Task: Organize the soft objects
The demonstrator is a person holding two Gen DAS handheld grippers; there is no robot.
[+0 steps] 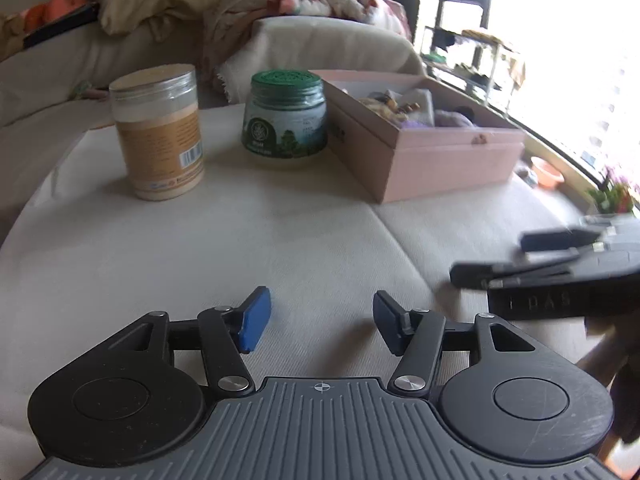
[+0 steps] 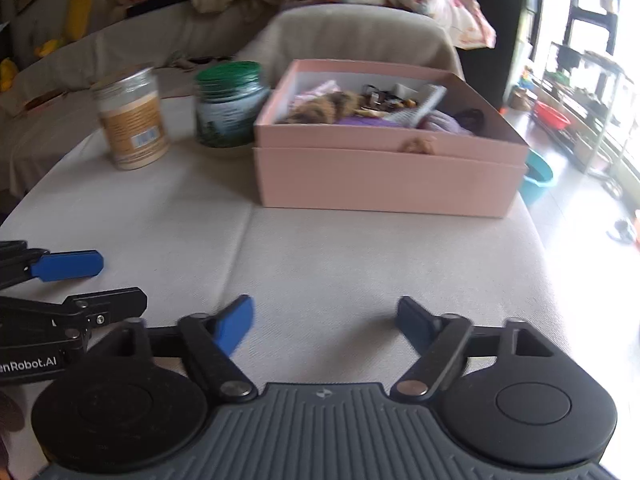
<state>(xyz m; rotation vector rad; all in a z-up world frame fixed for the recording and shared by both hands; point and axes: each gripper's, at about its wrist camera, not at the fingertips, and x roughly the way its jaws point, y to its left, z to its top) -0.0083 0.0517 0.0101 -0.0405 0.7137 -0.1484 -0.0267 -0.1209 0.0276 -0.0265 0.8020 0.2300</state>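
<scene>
Both tongs, left (image 1: 320, 320) and right (image 2: 324, 326), hover released and empty; next likely reaches the pink box (image 2: 384, 176) at 12 o'clock.

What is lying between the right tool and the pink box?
Nothing: in the right wrist view only bare white cloth stretches from the open right tool to the pink box.

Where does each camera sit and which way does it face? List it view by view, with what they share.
Left wrist: on the left gripper, low over the cloth-covered table, facing the jars; right gripper shows at right.
Right wrist: on the right gripper, facing the pink box; left gripper shows at left.
Shared: tan jar, green-lidded jar, pink box, sofa behind.
</scene>
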